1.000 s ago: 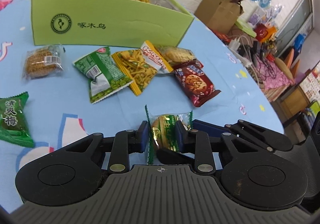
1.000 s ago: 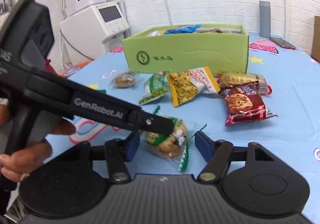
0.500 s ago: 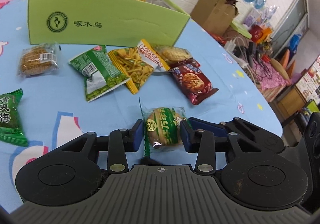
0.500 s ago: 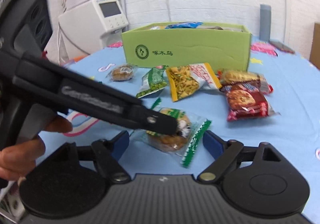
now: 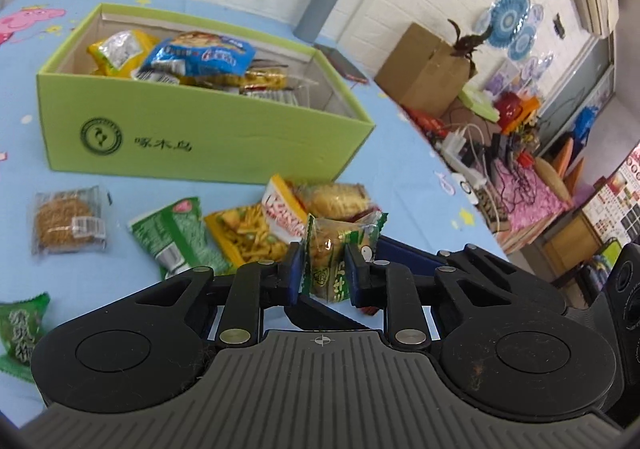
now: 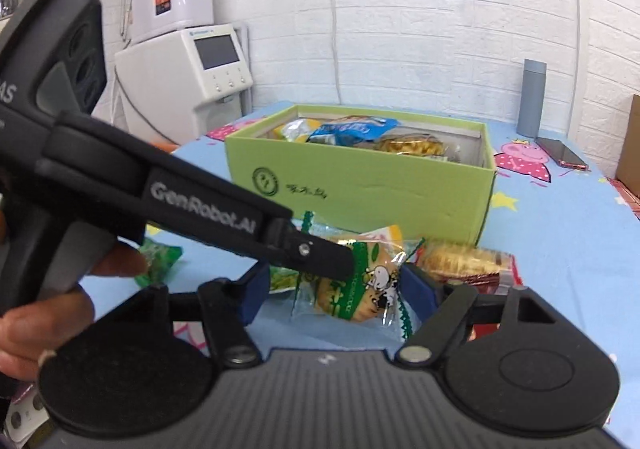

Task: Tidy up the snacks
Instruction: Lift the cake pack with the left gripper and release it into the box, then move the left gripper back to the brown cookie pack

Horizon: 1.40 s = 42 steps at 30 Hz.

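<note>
My left gripper (image 5: 322,269) is shut on a small cake in a clear wrapper with green trim (image 5: 340,245) and holds it above the blue tablecloth. In the right wrist view the same cake (image 6: 360,293) hangs between the fingers of my right gripper (image 6: 336,295). Those jaws are closing, with gaps still on both sides of the wrapper. The left gripper (image 6: 344,261) reaches in from the left there. Behind stands the open green box (image 5: 200,137) (image 6: 380,189) with several snack packets inside.
Loose on the cloth lie a round cake packet (image 5: 68,221), a green pea packet (image 5: 180,237), a yellow stick-snack bag (image 5: 248,233), a biscuit packet (image 6: 460,261) and a green plum packet (image 5: 20,325). A grey bottle (image 6: 532,97) and a phone (image 6: 560,159) sit behind the box.
The left gripper opened briefly, then shut on the cake and lifted it off the cloth. Both grippers rose, so the box's inside now shows. The right jaws stand wider.
</note>
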Each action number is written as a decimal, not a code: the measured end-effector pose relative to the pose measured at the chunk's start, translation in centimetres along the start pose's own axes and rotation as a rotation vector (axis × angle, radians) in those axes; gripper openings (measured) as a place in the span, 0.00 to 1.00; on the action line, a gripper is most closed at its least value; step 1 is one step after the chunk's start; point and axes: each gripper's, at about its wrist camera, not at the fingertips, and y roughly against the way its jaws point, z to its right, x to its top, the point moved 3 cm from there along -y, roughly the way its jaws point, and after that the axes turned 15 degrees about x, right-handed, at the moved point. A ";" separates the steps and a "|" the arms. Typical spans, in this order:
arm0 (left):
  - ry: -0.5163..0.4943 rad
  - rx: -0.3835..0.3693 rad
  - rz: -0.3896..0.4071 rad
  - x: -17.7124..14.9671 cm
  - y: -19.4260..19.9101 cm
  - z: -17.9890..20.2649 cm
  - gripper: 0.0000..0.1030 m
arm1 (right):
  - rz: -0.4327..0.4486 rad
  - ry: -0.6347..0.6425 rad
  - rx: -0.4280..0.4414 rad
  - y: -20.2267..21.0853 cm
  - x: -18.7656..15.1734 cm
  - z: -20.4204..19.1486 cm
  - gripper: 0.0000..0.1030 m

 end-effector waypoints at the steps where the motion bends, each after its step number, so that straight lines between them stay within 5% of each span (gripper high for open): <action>1: -0.005 0.007 0.008 0.3 -0.1 0.1 0.02 | 0.008 -0.001 0.003 0.0 0.3 0.1 0.78; 12: -0.026 0.020 0.155 11.8 -1.3 1.1 0.02 | 0.081 0.147 -0.032 -3.1 9.7 4.2 0.80; 17: -0.047 0.063 0.122 14.8 -5.7 0.5 0.05 | 0.042 0.137 -0.021 -6.5 12.2 7.7 0.85; 18: -0.043 0.079 0.103 14.9 -6.5 0.1 0.14 | 0.022 0.126 -0.021 -7.2 12.1 8.4 0.85; 20: -0.036 0.082 0.113 14.7 -6.5 -0.8 0.32 | 0.017 0.100 -0.021 -7.2 11.6 9.3 0.85; 22: -0.033 0.080 0.160 13.9 -5.1 -1.5 0.40 | 0.056 0.092 -0.007 -5.4 10.9 9.1 0.89; 25: -0.040 0.072 0.191 12.3 -3.0 -1.9 0.44 | 0.084 0.082 -0.019 -2.2 8.9 8.3 0.90; 29: -0.069 0.022 0.156 8.9 -1.8 -1.0 0.50 | 0.017 0.008 -0.033 0.1 4.2 8.1 0.90; 34: -0.114 -0.052 -0.012 3.9 -4.2 2.4 0.50 | -0.061 -0.139 -0.077 1.2 -1.8 8.9 0.90; 38: -0.100 -0.067 -0.137 1.6 -7.0 4.5 0.47 | -0.064 -0.174 -0.058 1.0 -3.3 8.8 0.90; 42: -0.111 -0.069 -0.208 0.6 -9.1 5.6 0.26 | -0.129 -0.115 -0.007 -0.5 -3.5 7.6 0.91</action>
